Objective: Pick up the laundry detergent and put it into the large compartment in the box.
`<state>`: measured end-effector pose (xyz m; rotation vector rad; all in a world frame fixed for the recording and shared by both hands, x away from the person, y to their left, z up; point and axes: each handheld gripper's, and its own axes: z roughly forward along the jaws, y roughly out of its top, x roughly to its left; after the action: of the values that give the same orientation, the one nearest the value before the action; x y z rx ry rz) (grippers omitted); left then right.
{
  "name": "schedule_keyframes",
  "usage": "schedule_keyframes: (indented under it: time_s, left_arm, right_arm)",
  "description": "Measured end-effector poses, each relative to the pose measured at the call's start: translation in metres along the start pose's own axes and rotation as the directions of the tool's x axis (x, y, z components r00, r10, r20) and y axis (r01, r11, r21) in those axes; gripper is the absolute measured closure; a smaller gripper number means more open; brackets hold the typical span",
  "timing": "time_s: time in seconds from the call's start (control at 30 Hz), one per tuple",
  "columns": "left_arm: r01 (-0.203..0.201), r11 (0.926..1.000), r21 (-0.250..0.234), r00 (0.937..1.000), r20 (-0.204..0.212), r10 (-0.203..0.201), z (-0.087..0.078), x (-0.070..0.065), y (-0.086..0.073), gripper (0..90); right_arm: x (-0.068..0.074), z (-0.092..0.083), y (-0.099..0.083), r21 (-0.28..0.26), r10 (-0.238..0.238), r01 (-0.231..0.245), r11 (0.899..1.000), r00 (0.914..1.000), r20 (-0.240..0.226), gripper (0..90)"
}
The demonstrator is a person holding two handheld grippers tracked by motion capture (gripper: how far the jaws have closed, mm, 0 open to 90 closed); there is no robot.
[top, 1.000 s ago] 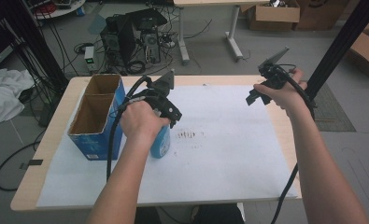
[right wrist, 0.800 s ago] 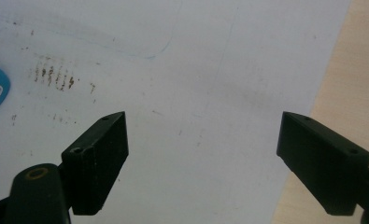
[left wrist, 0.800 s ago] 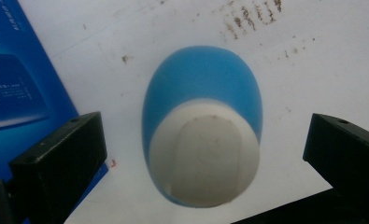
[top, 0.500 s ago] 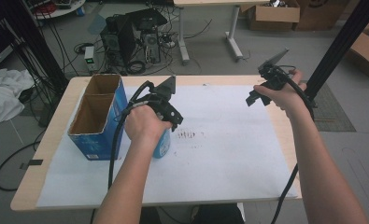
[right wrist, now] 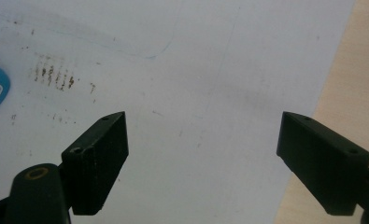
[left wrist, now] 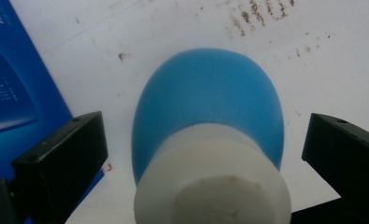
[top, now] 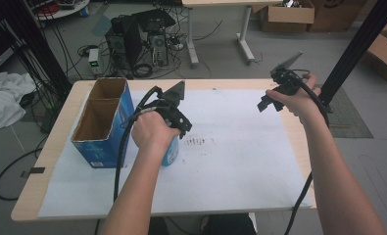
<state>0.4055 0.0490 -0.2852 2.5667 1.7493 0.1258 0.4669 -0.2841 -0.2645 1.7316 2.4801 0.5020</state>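
My left gripper (left wrist: 196,154) hangs straight over the blue bottle (left wrist: 210,107), jaws apart and astride its white cap (left wrist: 212,182), ready to clamp. The bottle stands at the blue carton's (top: 100,128) three o'clock. My right gripper (right wrist: 201,158) waits apart, empty.

Wooden table (top: 289,125) bears white paper (top: 240,161), blue box (top: 103,128), bottle (top: 171,152).

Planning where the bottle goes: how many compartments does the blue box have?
2: the blue box has a near compartment and a far compartment, both open-topped, left of the bottle.
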Motion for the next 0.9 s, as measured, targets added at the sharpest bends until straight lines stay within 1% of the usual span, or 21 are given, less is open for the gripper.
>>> schedule_keyframes:
  time_s: [0.23, 0.57, 0.67, 0.9]
  left_arm:
    - [0.008, 0.9999, -0.012, 1.0, 0.001, -0.008, 0.0007, 0.0005, -0.0005, 6.1]
    - [0.0, 0.9998, -0.02, 1.0, 0.008, 0.001, 0.0002, 0.0008, -0.0004, 15.5]
    - [0.001, 0.9998, -0.017, 1.0, 0.006, 0.0, 0.0005, 0.0014, -0.0003, 16.0]
    - [0.0, 0.9997, -0.023, 0.9999, 0.012, 0.001, 0.0001, 0.0011, -0.0006, 23.4]
  right_arm:
    - [0.0007, 0.0016, -0.0006, 0.002, 0.0, 0.0, 1.0, 1.0, -0.005, 16.7]
    - [0.0001, 0.0018, -0.0001, -0.006, -0.005, 0.005, 1.0, 1.0, -0.006, 16.7]
    - [0.0007, 0.0022, 0.0001, -0.011, -0.004, 0.004, 1.0, 0.9999, -0.009, 16.8]
    - [0.0021, 0.0027, 0.0002, -0.014, -0.006, 0.006, 1.0, 0.9999, -0.015, 16.8]
